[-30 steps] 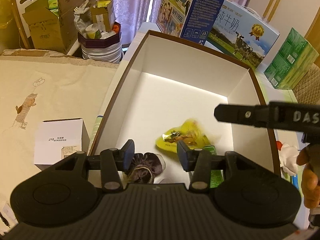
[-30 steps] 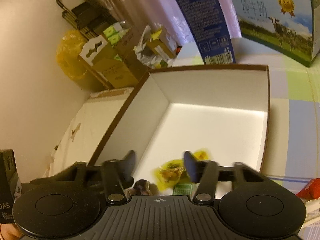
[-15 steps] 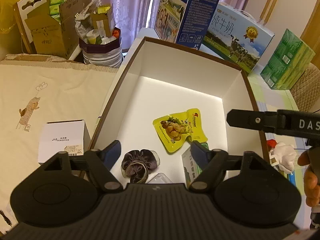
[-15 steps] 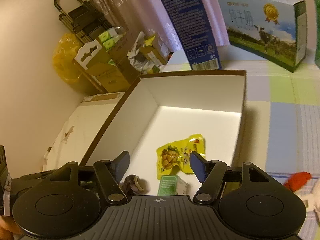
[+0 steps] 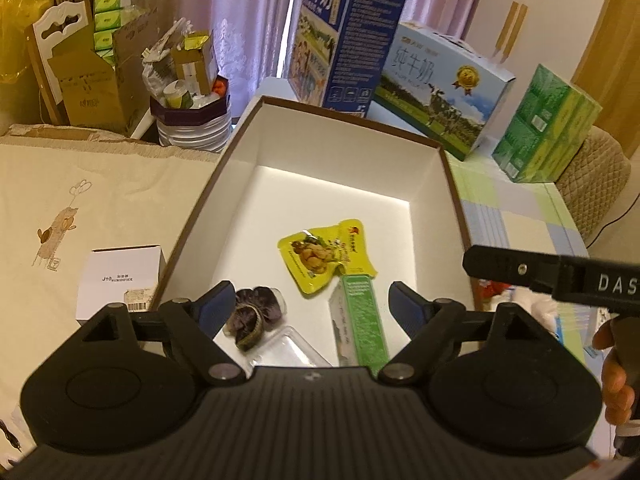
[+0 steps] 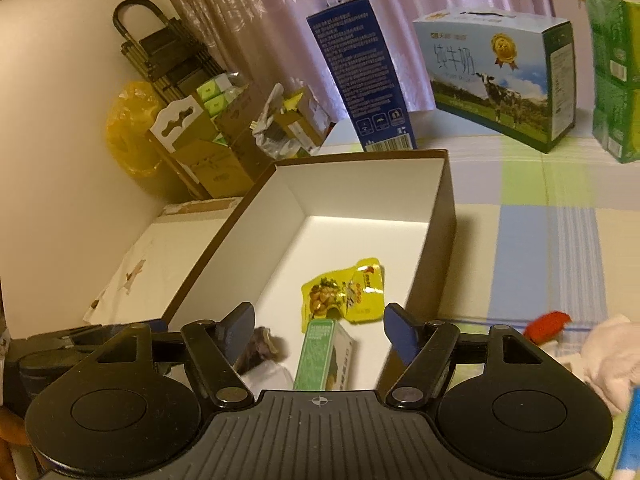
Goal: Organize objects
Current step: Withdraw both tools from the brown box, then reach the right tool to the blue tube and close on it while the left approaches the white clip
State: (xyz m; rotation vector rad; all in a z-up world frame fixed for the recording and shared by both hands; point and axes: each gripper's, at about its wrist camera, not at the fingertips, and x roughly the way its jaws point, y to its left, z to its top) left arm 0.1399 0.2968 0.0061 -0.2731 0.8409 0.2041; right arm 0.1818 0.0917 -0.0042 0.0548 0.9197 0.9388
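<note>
Left tongs [image 5: 310,300] spread wide, gripping nothing, up above the near end of the big white box [image 5: 248,148]. Right tongs [image 6: 319,326] spread wide too, gripping nothing, over the same box [image 6: 444,216]. Inside on the box floor: a yellow snack bag [image 5: 326,254] near the middle, a little green box [image 5: 360,322] touching its near edge, a dark purple scrunchie [image 5: 254,312] to the left, a clear plastic piece [image 5: 288,346] just beside it. On the cream cloth left of the big box, a small white carton [image 5: 120,280].
</note>
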